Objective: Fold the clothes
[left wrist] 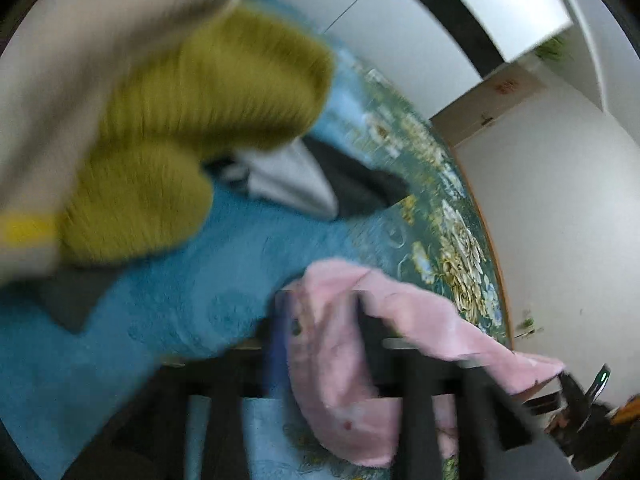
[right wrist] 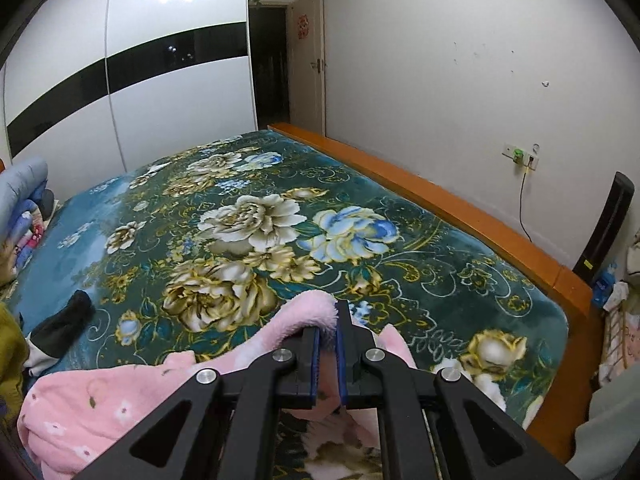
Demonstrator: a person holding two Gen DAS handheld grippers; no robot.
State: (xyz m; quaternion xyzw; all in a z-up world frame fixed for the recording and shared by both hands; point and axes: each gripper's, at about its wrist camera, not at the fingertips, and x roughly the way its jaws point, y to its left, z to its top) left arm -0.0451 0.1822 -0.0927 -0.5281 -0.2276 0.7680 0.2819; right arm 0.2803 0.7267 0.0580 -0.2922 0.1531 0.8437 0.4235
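A pink fleece garment (right wrist: 100, 404) with small flowers hangs between both grippers over the near edge of the bed. My right gripper (right wrist: 328, 340) is shut on a fold of it. In the blurred left wrist view my left gripper (left wrist: 320, 320) is shut on another part of the pink garment (left wrist: 340, 380). The right gripper's black body (left wrist: 576, 400) shows at the lower right there, holding the far end.
A heap of clothes lies left of the left gripper: an olive knit (left wrist: 192, 120), a teal fleece (left wrist: 160, 300), a grey piece (left wrist: 288, 180) and a black one (right wrist: 60, 330). The floral blanket (right wrist: 260, 220) covers the bed. An orange bed frame (right wrist: 440, 196) runs along the right wall.
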